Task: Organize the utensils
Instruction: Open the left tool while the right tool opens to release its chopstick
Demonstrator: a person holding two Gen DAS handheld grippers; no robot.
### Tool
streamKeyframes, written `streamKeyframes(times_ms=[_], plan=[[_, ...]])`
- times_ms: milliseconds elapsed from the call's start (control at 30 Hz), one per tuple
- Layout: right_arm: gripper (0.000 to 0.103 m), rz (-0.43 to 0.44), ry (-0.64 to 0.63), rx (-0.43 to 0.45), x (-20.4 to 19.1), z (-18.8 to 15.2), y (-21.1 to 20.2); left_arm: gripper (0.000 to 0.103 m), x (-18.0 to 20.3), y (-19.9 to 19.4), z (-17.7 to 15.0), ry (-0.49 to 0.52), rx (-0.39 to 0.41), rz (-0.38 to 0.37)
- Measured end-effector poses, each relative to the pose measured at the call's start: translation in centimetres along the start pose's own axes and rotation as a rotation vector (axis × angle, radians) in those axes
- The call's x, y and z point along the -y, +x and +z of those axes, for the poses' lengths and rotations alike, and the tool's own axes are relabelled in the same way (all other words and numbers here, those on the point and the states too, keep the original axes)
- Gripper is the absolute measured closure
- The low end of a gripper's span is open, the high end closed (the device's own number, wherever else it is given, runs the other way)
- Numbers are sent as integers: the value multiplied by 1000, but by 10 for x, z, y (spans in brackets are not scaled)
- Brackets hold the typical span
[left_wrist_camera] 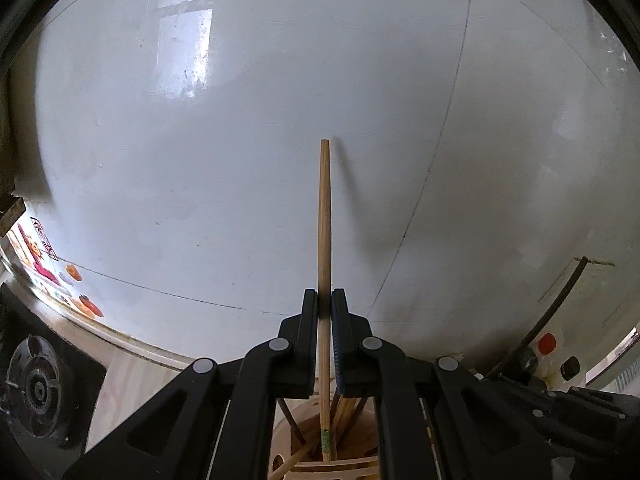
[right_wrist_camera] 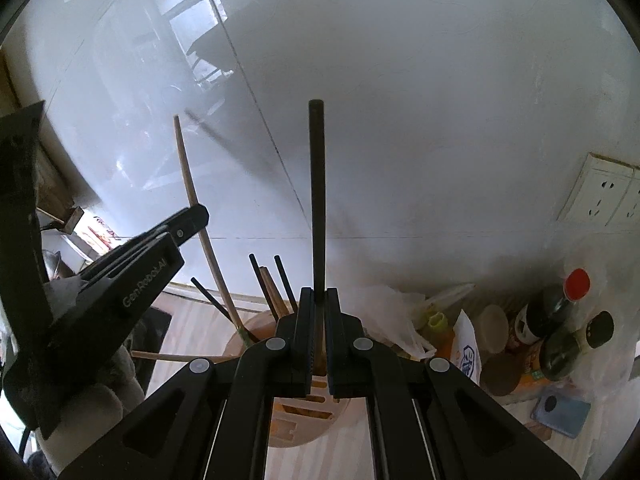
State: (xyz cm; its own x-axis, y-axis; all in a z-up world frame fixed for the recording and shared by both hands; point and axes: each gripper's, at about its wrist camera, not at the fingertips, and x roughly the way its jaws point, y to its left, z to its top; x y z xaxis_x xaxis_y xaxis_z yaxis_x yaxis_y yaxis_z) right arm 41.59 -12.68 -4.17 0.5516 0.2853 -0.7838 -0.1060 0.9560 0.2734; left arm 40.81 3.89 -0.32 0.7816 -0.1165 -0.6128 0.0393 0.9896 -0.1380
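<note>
Here, each hand carries one chopstick over the wooden utensil holder (right_wrist_camera: 296, 412), a round slotted cylinder that stands on the counter (right_wrist_camera: 192, 320) against the white tiled wall (left_wrist_camera: 240, 120).

Key relation: the holder lies directly below and near to both sets of jaws. Both held chopsticks stand close to upright, long axes running from the jaws up along the wall and down toward the holder's mouth. Judged from both views, the coming move is a straight lowering along each chopstick's own axis.

Left gripper (left_wrist_camera: 325, 304): the jaws are closed to a narrow gap on the light wooden chopstick (left_wrist_camera: 325, 208), gripped below its middle. Its lower end, marked by a green band, already reaches the top of the holder among the sticks standing there. In the right wrist view the left gripper (right_wrist_camera: 198, 214) appears at the left, with its chopstick passing down toward the holder's left side.

Right gripper (right_wrist_camera: 319, 300): the jaws are clamped on the dark chopstick (right_wrist_camera: 317, 200), most of which projects above the jaws. Its lower end is hidden behind the jaws, so whether it has entered the holder cannot be told.

Several dark and wooden chopsticks (right_wrist_camera: 272, 292) already stand in the holder, leaning in different directions. One wooden chopstick (right_wrist_camera: 176, 357) lies nearly level at the holder's left. Bottles (right_wrist_camera: 560, 320) and packets crowd the counter to the right, well clear of the holder.

The left hand appears further along, its chopstick tip being at the rim.
</note>
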Motion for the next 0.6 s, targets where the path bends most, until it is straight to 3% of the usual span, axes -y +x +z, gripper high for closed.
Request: streamKeyframes(times_ms=[267, 500, 567, 600], plan=[[98, -14, -12, -13, -3, -5, 3, 99, -1, 4, -8, 3, -27, -4], [97, 2, -24, -54, -5, -8, 9, 94, -3, -3, -15, -3, -100, -11], [97, 13, -24, -74, -5, -9, 11, 88, -5, -11, -15, -12, -111, 3], [96, 23, -21, -81, -5, -10, 12, 71, -7, -17, -16, -18, -117, 28]])
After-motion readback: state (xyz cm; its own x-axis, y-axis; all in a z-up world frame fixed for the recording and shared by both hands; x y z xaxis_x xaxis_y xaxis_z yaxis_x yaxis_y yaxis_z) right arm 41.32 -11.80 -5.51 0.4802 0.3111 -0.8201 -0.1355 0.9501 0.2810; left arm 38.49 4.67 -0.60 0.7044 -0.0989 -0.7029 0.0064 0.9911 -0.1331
